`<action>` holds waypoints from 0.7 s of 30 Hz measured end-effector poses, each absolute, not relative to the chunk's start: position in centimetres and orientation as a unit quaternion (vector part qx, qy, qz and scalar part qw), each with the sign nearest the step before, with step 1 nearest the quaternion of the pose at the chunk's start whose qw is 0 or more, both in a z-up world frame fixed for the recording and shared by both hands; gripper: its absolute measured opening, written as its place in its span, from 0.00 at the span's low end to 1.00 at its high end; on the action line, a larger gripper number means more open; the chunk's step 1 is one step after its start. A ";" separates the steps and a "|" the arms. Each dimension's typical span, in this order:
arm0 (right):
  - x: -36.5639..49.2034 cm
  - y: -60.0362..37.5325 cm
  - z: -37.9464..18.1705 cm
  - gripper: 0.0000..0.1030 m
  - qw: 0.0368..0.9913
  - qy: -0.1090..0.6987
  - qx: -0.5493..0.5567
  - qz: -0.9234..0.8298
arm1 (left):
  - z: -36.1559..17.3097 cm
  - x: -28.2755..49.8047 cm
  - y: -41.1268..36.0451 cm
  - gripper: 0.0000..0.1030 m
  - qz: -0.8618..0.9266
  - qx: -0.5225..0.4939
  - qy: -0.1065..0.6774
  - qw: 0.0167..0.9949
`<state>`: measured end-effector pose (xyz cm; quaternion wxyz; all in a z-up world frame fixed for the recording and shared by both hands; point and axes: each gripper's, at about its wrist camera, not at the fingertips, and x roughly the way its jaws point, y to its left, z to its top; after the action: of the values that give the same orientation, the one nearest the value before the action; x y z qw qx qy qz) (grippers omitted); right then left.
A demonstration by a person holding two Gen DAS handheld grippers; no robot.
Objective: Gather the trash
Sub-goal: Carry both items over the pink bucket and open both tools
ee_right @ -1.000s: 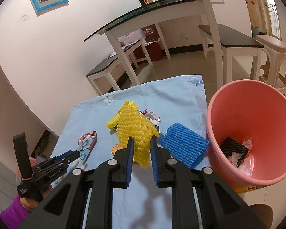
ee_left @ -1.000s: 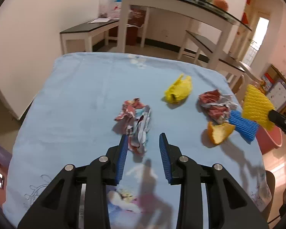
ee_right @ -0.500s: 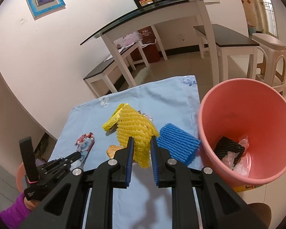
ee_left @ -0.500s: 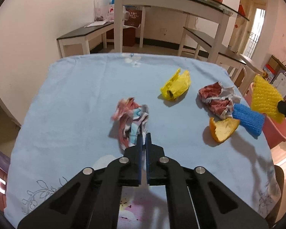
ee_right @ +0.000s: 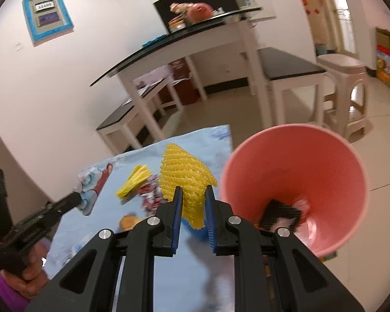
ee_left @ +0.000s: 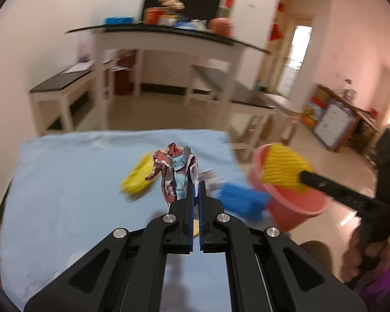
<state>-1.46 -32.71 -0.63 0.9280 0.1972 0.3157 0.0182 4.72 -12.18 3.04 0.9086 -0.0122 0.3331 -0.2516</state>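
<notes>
Crumpled red-blue wrapper, yellow foam net

Pale walls close in the room, one bearing a blue-framed plaque. A white table with a dark glass top (cluttered on top) stands over dark-topped benches on a beige tiled floor; a plastic stool sits nearby, a bright doorway beyond.

My left gripper and right gripper — matte black linkage frames, each with four round silver screw heads and blue ribbed pads lining the fingers. My hands show bare skin — purple sleeves cover the wrists.
</notes>
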 end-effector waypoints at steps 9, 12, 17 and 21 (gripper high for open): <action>-3.7 -37.6 -1.3 0.17 0.925 0.314 0.206 -0.054 | 4.3 4.2 -21.9 0.02 -0.356 0.006 0.327 0.875; -4.2 -39.0 -1.8 0.17 0.922 0.318 0.207 -0.074 | 3.9 4.1 -24.3 0.02 -0.375 0.011 0.333 0.865; -4.8 -41.4 -2.8 0.17 0.915 0.325 0.217 -0.100 | 2.6 4.3 -28.3 0.02 -0.395 0.024 0.350 0.849; -4.9 -42.7 -3.4 0.18 0.911 0.329 0.223 -0.111 | 1.3 5.0 -30.4 0.02 -0.397 0.030 0.363 0.843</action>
<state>-4.91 -42.65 -3.38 0.9107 0.2234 0.3295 -0.1106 4.96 -30.36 1.30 0.8428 0.0299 0.3626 -0.3966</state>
